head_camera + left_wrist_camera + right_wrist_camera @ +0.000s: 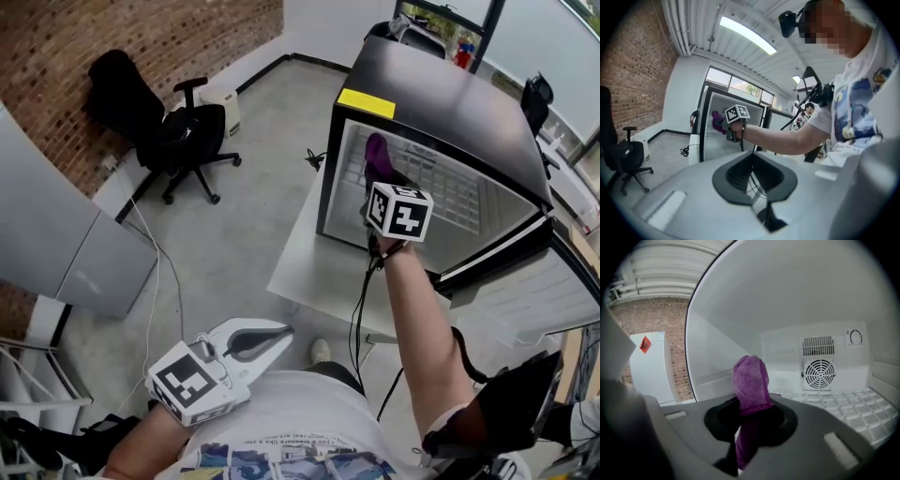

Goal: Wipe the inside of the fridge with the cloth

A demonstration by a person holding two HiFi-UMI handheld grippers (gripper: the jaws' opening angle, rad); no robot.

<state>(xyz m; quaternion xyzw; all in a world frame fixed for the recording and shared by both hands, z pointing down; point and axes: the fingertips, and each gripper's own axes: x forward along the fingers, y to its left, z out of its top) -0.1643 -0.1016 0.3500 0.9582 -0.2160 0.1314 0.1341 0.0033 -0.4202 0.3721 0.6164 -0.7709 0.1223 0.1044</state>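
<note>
Bright, even daylight, soft shadows. A ceiling strip light (pixel 747 35) glares white. Both gripper views bulge, darkening to black corners; their near foreground blurs.

The fridge (pixel 450 94) stands on the bench (pixel 302 272), with the cloth (pixel 376 150), in the right hand-held gripper (pixel 379 178), inside it. An office chair (pixel 173 131) sits well to the left, before the brick wall (pixel 94 56).

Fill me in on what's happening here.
A person holds a gripper in each hand and is working at a small fridge whose door hangs open. The right gripper is shut on a purple cloth and reaches into the fridge opening, with the cloth pointing inward. The left gripper is held low near the person's body, shut and empty.
</note>
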